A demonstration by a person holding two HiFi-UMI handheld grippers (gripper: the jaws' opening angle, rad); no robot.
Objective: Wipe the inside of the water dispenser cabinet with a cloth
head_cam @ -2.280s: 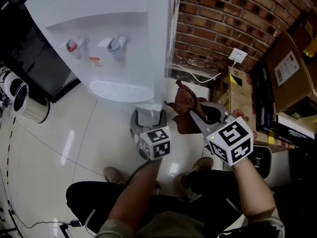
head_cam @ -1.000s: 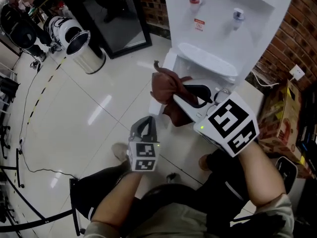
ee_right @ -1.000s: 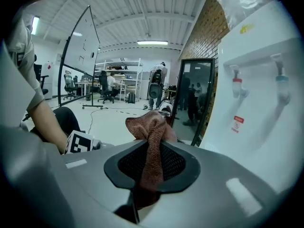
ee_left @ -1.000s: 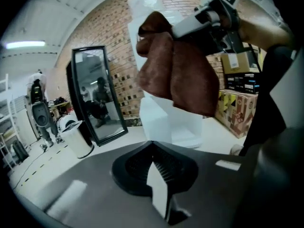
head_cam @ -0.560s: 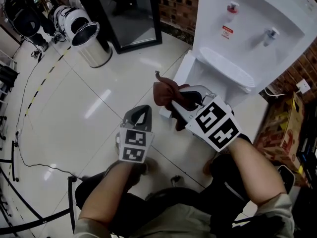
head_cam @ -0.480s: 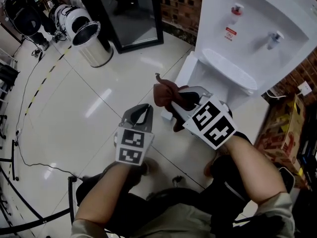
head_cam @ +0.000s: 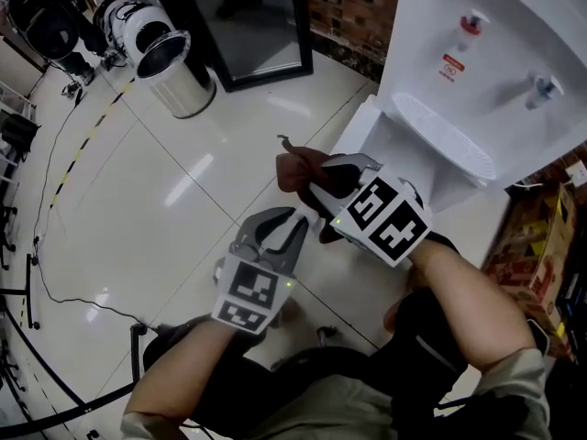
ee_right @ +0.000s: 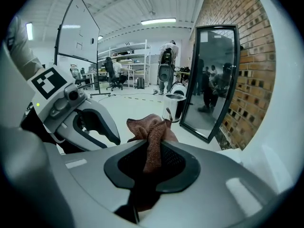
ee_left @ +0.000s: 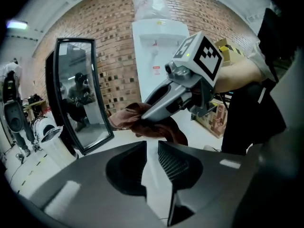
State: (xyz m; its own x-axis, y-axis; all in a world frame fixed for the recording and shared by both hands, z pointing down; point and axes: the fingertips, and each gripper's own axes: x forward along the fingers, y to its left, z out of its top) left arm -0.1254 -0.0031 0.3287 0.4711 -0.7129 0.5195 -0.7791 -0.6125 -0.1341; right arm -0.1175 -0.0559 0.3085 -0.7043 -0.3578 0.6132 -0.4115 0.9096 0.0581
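Note:
The white water dispenser [head_cam: 477,71] stands at the upper right against the brick wall; the inside of its cabinet is hidden. My right gripper [head_cam: 316,183] is shut on a bunched brown cloth [head_cam: 295,166], held in the air in front of the dispenser's lower part. In the right gripper view the cloth [ee_right: 152,127] sticks up from between the jaws. My left gripper [head_cam: 282,223] hangs just below and left of the cloth; its jaws have just been opening and nothing is between them. In the left gripper view the cloth [ee_left: 126,120] is a little ahead of the parted jaws.
A steel bin [head_cam: 174,71] and a black-framed mirror [head_cam: 248,16] stand at the back left on the glossy tiled floor. Cardboard boxes [head_cam: 541,255] sit at the right. A thin cable [head_cam: 55,154] runs along the floor at the left.
The left gripper's jaws have parted and it has risen toward the cloth. The right gripper has come down and leftward with the cloth. The head view has swung, so the dispenser sits further right.

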